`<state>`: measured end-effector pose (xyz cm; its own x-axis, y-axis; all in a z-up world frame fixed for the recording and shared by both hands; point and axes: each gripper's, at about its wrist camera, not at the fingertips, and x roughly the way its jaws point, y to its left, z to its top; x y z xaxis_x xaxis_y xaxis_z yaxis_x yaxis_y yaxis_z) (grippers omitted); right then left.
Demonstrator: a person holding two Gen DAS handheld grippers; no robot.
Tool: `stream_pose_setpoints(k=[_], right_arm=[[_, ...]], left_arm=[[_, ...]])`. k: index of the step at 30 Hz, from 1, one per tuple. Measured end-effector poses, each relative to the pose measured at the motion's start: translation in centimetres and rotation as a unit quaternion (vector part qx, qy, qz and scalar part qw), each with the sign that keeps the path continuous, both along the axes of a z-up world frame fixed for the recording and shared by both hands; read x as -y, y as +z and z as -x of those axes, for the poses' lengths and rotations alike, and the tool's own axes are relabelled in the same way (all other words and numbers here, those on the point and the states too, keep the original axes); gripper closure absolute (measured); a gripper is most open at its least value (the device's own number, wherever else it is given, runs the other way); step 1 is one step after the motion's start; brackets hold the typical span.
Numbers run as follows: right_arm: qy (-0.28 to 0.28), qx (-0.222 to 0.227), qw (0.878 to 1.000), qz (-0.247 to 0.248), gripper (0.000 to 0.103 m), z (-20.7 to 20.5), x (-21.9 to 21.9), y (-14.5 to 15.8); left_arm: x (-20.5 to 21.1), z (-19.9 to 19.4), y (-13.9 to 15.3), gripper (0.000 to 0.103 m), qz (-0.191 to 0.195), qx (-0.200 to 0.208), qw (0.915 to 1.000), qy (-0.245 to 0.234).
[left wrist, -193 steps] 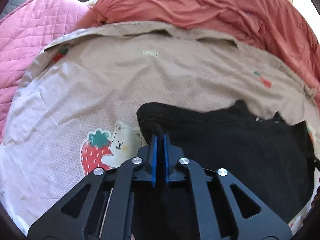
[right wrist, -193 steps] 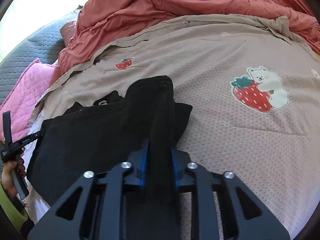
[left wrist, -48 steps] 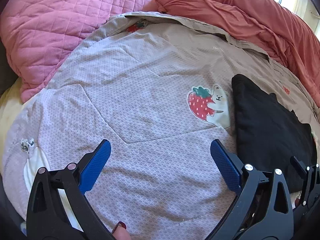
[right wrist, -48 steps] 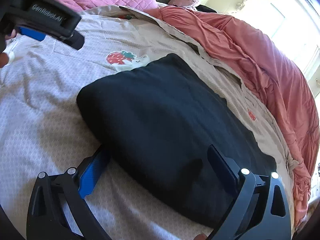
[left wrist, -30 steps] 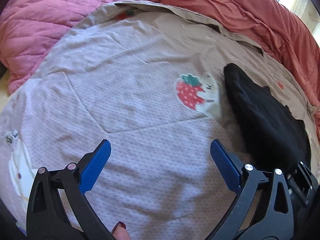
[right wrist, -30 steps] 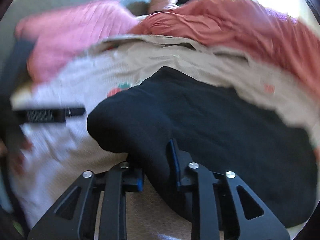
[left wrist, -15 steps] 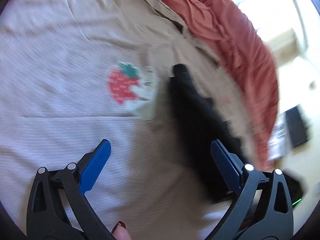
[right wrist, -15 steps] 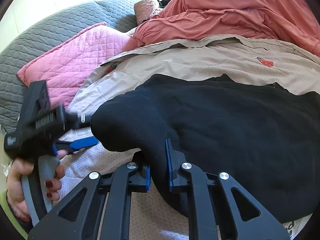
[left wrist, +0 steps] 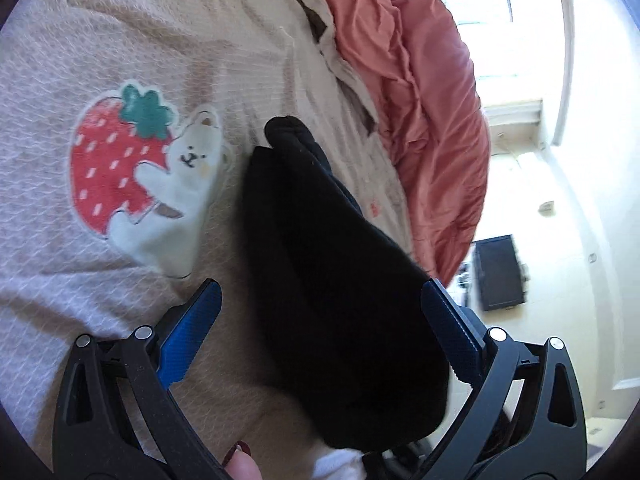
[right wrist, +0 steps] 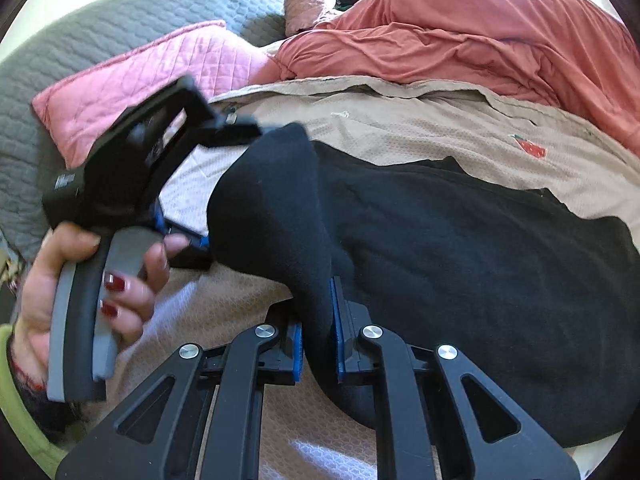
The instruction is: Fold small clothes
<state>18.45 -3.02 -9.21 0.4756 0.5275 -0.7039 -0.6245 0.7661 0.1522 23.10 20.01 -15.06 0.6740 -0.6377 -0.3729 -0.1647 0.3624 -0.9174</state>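
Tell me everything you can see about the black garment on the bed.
The black garment looks like soft, thick, matte knit, folded into a bulky bundle. It lies on the beige strawberry-print cover. The right gripper is shut on its raised near corner, lifting a fold. The left gripper is open, its fingers straddling that lifted end without pressing.

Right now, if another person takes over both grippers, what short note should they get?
Right gripper: shut on a raised fold of the black garment; its jaws have just been closing.
Left gripper: open, jaws on either side of the garment's raised end, pads not pressing.
Garment: partly folded on the beige strawberry blanket; most of it lies flat.
Done: one edge is gripped and lifted.
Left: probably close the left gripper on that end, finish the fold, lay it flat.
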Motion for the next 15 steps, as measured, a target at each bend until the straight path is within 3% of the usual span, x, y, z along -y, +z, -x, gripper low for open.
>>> stream_pose_setpoints(k=[7, 13, 15], right_arm=[[0.017, 0.020, 0.999, 0.041, 0.092, 0.8, -1.0, -1.0], [0.036, 0.047, 0.995, 0.083, 0.086, 1.4, -2.1, -1.7], [0.037, 0.050, 0.994, 0.090, 0.084, 1.3, -2.3, -1.9]], left_arm=[[0.4, -1.4, -0.2, 0.010, 0.008, 0.007, 0.9997, -0.023], [0.1, -1.7, -0.8, 0.010, 0.028, 0.010, 0.9993, -0.024], [0.4, -1.8, -0.7, 0.011, 0.017, 0.009, 0.9994, -0.030]])
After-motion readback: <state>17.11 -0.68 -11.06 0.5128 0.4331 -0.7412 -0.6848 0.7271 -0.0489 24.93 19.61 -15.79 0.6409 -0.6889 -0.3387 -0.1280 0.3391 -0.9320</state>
